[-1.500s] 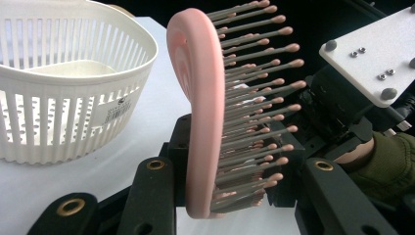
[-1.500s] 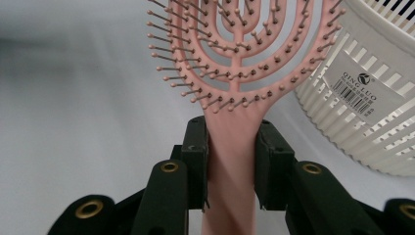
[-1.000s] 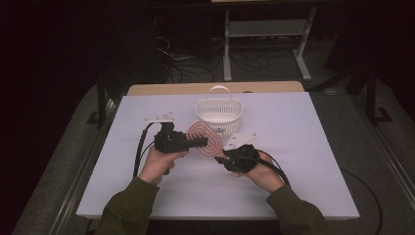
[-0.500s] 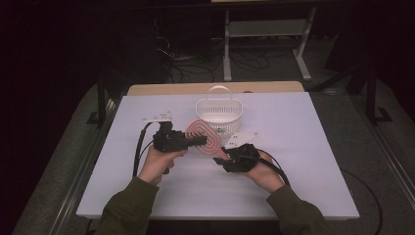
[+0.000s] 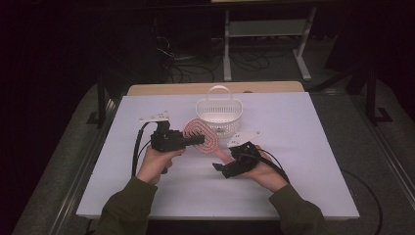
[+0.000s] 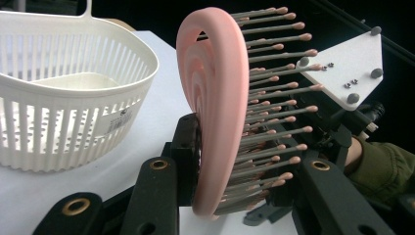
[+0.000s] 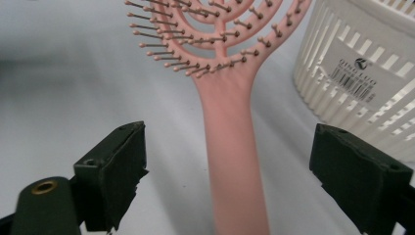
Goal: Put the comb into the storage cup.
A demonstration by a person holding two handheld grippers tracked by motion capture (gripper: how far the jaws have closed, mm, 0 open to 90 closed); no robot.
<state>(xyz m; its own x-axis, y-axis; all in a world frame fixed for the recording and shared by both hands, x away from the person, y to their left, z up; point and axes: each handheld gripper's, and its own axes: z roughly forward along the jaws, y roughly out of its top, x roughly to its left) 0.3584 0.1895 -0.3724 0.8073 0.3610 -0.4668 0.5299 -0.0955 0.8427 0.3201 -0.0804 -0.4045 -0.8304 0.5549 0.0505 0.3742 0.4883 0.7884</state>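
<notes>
While right gripper (image 7: pixel 225 171) gapes, left gripper (image 6: pixel 235 181) clamps hairbrush (image 6: pixel 215 107).

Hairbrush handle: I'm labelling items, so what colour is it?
Pink, plain and unpatterned; the hairbrush handle shows best in the right gripper view.

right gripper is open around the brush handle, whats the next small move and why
Probably shut the right gripper on the handle. Its fingers stand wide apart with the pink hairbrush handle between them, touching neither, while the left gripper pinches the brush head on edge beside the basket. A second grip would steady it.
</notes>
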